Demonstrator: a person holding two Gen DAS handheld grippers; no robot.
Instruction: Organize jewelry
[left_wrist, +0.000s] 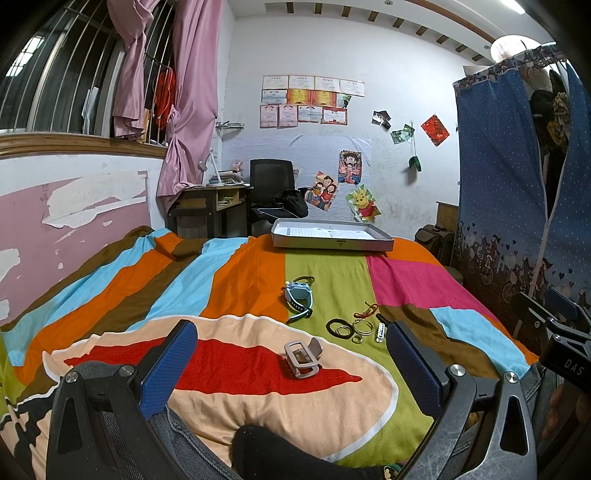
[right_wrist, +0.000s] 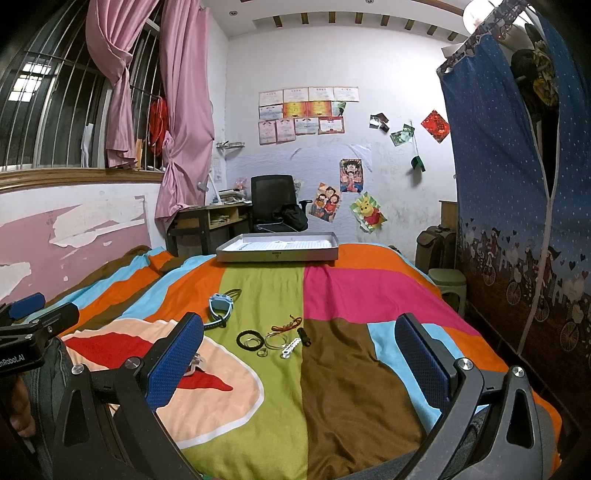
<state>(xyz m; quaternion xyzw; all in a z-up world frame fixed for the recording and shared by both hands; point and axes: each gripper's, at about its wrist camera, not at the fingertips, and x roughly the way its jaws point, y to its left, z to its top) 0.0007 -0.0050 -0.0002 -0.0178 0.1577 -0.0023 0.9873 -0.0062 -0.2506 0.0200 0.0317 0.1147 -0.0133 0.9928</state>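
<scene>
On the colourful bedspread lie a beige hair claw clip (left_wrist: 302, 357), a light-blue watch (left_wrist: 298, 297) (right_wrist: 220, 307), black hair ties (left_wrist: 339, 327) (right_wrist: 248, 339), silver bangles (left_wrist: 362, 327) (right_wrist: 276, 339), a small ring (left_wrist: 357, 339) (right_wrist: 262, 353), a red-brown cord (left_wrist: 365, 311) (right_wrist: 286, 325), a white clip (left_wrist: 380, 331) (right_wrist: 289, 347) and a small black piece (right_wrist: 304, 336). A grey tray (left_wrist: 332, 243) (right_wrist: 277, 255) sits at the bed's far end. My left gripper (left_wrist: 291, 363) is open, with the claw clip lying between its fingers. My right gripper (right_wrist: 299, 362) is open and empty, near the jewelry cluster.
A desk (left_wrist: 207, 201) and a black office chair (left_wrist: 271, 192) stand beyond the bed. A blue fabric wardrobe (right_wrist: 517, 221) lines the right side, with a green stool (right_wrist: 447, 282) beside it. A pink peeling wall runs along the left. A denim-clad leg and dark sock (left_wrist: 280, 454) show at the bottom.
</scene>
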